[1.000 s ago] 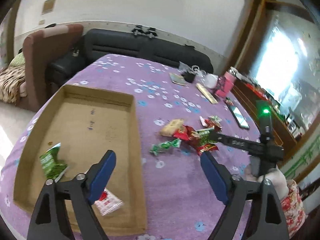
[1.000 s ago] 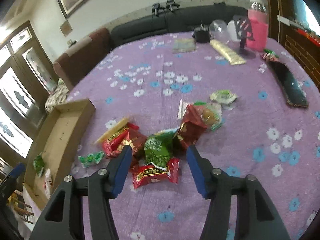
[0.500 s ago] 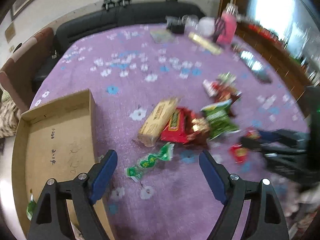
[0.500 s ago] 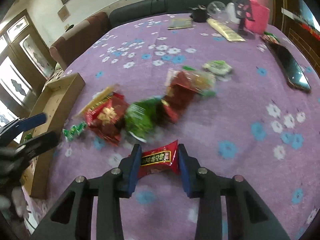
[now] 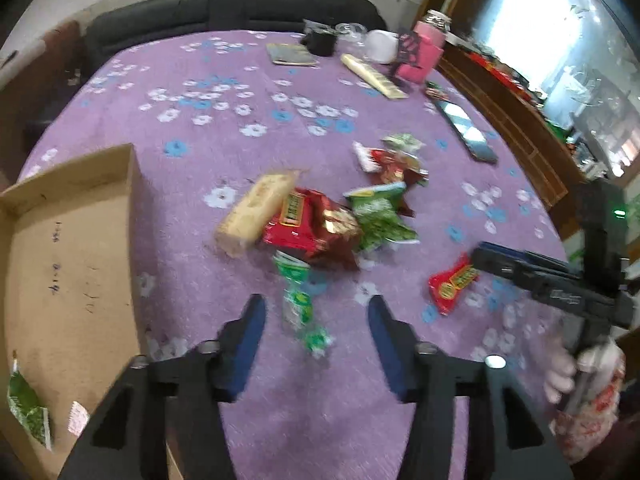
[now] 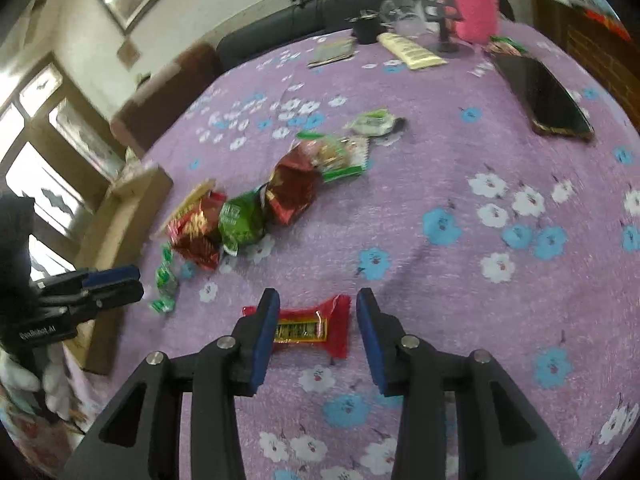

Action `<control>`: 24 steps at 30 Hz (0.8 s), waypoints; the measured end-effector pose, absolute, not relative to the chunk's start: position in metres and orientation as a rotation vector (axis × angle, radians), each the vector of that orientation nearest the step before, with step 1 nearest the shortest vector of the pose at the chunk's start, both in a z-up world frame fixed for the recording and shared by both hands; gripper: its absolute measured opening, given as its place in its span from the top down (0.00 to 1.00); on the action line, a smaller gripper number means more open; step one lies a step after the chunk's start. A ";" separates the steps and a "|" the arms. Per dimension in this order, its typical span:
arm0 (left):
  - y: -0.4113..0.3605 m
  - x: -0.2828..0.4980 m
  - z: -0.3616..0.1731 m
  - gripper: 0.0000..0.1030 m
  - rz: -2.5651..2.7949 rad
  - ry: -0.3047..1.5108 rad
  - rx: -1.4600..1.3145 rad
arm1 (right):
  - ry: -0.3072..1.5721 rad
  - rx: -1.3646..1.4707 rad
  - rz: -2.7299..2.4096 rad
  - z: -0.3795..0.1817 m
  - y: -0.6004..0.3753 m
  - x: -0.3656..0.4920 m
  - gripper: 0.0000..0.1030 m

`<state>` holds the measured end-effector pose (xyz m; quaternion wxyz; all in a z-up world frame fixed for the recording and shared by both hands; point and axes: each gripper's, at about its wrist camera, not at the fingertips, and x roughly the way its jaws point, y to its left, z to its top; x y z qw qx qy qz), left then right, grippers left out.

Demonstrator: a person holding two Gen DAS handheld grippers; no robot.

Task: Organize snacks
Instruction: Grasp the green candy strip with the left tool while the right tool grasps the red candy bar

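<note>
My left gripper (image 5: 314,314) is open, its fingers either side of a long green candy packet (image 5: 302,304) on the purple tablecloth. My right gripper (image 6: 318,312) is open around a red snack bar (image 6: 308,326), which lies flat between the pads; it also shows in the left wrist view (image 5: 452,284). A pile of snacks sits mid-table: a beige biscuit pack (image 5: 256,212), a red packet (image 5: 308,224), a green packet (image 5: 378,216). A cardboard tray (image 5: 68,264) at left holds a green packet (image 5: 28,416) and a small red-and-white one.
A phone (image 6: 542,98) lies at the right. A pink bottle (image 6: 474,4), a cream tube (image 6: 412,50), a black cup and a booklet stand at the far edge. A dark sofa runs behind the table.
My left gripper swung from over the tray to the green candy packet and narrowed. My right gripper came down around the red snack bar, closed tight on it, then widened.
</note>
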<state>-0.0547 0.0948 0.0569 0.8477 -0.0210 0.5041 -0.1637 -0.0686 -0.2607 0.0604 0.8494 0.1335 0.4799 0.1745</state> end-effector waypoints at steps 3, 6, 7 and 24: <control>0.087 -0.052 0.045 0.44 -0.348 1.087 -0.074 | 1.004 0.324 0.360 0.064 -0.266 -0.076 0.63; 0.069 -0.044 0.032 0.44 -0.302 1.089 -0.027 | 1.027 0.329 0.364 0.062 -0.259 -0.082 0.62; 0.065 -0.043 0.028 0.44 -0.284 1.086 -0.003 | 1.036 0.328 0.365 0.061 -0.255 -0.083 0.63; 0.076 -0.068 0.028 0.82 -0.300 1.028 -0.067 | 1.033 0.379 0.228 0.057 -0.219 -0.060 0.47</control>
